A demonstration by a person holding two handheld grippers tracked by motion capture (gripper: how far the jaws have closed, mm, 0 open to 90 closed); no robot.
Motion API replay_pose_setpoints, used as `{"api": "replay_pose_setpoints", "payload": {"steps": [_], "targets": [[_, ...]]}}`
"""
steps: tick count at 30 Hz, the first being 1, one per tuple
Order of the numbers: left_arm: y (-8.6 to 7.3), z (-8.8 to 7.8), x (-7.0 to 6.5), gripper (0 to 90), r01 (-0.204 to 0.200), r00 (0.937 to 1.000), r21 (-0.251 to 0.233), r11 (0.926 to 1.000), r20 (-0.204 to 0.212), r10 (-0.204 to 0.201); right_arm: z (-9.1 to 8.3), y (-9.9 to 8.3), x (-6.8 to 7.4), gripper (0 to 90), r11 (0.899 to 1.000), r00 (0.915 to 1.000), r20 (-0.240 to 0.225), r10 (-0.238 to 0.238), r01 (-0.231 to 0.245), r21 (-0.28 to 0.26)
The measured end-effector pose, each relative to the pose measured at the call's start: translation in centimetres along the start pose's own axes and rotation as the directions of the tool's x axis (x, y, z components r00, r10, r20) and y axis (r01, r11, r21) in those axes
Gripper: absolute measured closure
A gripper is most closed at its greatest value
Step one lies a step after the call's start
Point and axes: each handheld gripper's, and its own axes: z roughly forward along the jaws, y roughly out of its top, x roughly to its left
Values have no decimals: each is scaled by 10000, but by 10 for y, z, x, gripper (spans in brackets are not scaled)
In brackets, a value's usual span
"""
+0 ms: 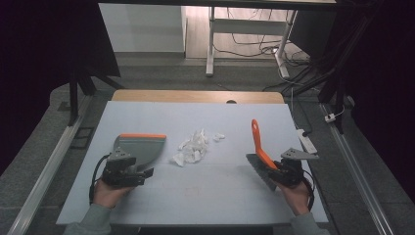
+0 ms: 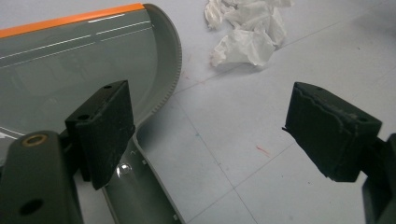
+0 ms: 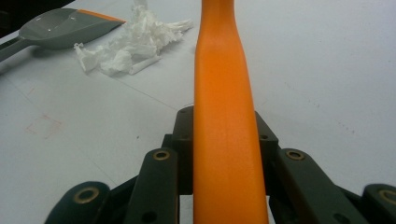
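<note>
A grey dustpan (image 1: 140,147) with an orange front lip lies at the table's left, its mouth facing away from me. My left gripper (image 1: 134,169) sits at its handle end. In the left gripper view my left gripper (image 2: 210,135) stands wide open, with the dustpan's handle (image 2: 135,191) under the left pad (image 2: 105,130) and bare table between the pads. A pile of crumpled white paper (image 1: 193,147) lies mid-table. At the right, my right gripper (image 1: 281,169) is shut on the orange handle of a brush (image 1: 258,142); the dark bristles (image 1: 258,169) rest on the table. The handle (image 3: 224,93) runs straight ahead between the jaws.
The white table top (image 1: 195,196) ends in a wooden strip (image 1: 195,96) at the back. A white power strip (image 1: 306,139) lies off the right edge. Desk legs and cables stand on the floor beyond. Faint red marks (image 3: 44,126) show on the table top.
</note>
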Motion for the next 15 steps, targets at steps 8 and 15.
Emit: {"api": "replay_pose_setpoints", "payload": {"steps": [8,15], "targets": [[1,0,-1,163,-109,9999,-54,9999,116,109,-1,0,2,704,9999,10000,-34,-93,92,-112],[1,1,-1,164,-130,9998,-40,9999,134,131,-1,0,2,703,9999,9999,-6,-113,113,-97]]}}
